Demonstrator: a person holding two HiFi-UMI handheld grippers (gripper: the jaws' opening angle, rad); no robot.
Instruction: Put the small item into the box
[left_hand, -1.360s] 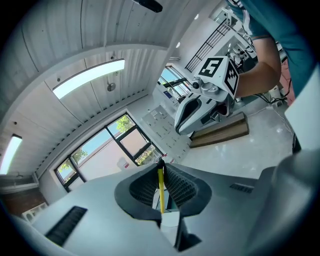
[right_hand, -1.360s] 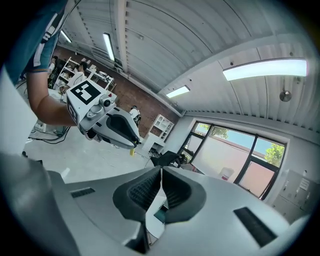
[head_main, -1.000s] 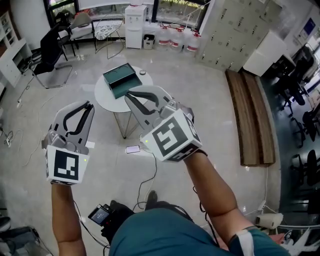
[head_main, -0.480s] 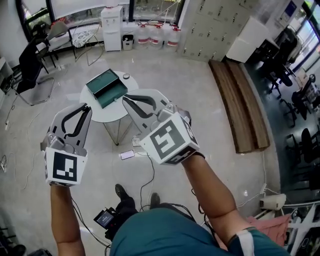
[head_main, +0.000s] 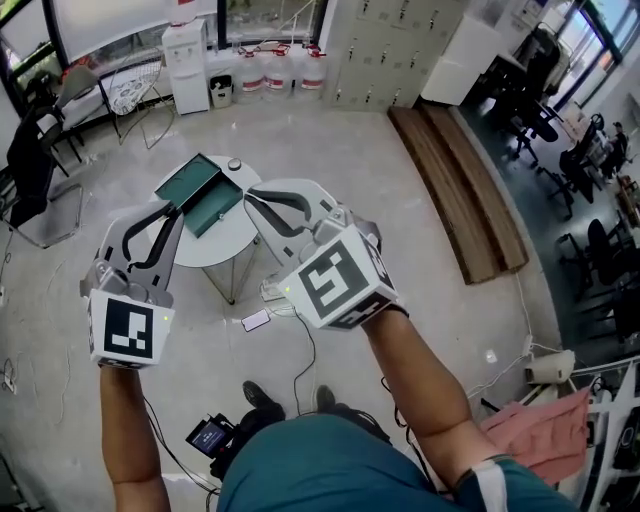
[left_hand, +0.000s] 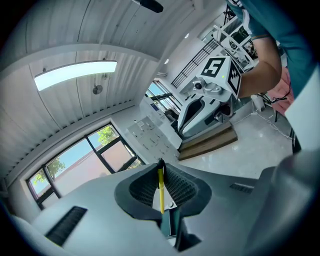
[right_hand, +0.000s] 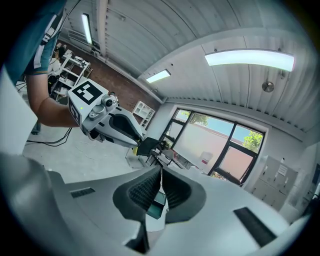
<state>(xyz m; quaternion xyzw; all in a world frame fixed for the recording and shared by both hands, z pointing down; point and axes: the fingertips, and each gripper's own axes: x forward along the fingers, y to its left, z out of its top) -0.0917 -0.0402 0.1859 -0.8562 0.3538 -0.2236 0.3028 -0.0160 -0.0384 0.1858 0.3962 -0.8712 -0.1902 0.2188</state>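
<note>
Just ahead of the left gripper (head_main: 177, 208) tips: a round white table (head_main: 215, 245) with the green box (head_main: 203, 195) open on top, a little round thing (head_main: 234, 164) beside it. Below the right gripper (head_main: 249, 196), a phone (head_main: 256, 320) on the shiny gray floor (head_main: 400, 250). Off to the right, a long wooden bench (head_main: 455, 190); far ahead, water jugs (head_main: 270, 70) and chairs (head_main: 125, 85). Pinching a small yellow item (left_hand: 161, 192) tight in the left jaws. Squeezed shut on nothing at the right. Closer to the table than a second ago; box now almost at the left tips.
</note>
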